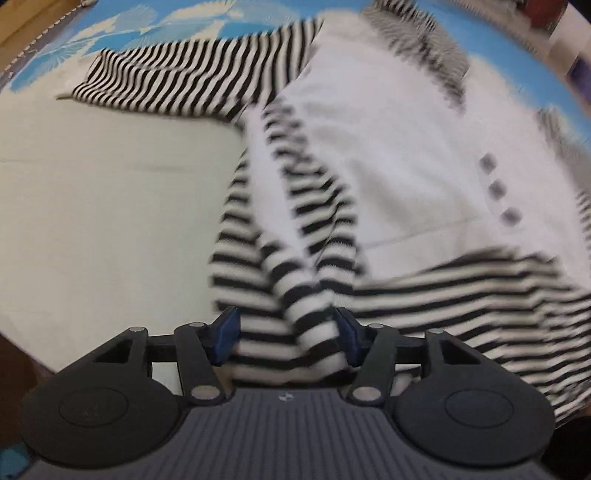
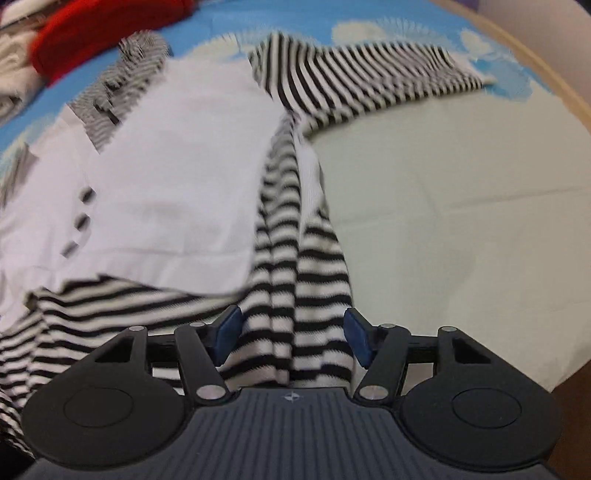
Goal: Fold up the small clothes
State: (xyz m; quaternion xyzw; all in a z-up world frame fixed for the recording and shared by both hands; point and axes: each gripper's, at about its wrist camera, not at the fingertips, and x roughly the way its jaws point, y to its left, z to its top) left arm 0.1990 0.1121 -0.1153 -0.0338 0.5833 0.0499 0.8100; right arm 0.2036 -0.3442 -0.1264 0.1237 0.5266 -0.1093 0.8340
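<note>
Currently the striped garment (image 1: 369, 155) lies spread on the surface (image 1: 110, 206), its near hem bunched between the pads of left tool (image 1: 286, 338) and right tool (image 2: 291, 339); whether either grips cannot be told, so carry both corners far evenly.

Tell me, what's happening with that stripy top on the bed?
A person is folding a small black-and-white striped garment with a hand-held gripper in each hand. It lies on a pale sheet over a blue patterned cover, one sleeve stretched out sideways. The left gripper has bunched striped cloth between its fingers at the hem. The right gripper also has striped cloth between its fingers. The pictures are blurred.
</note>
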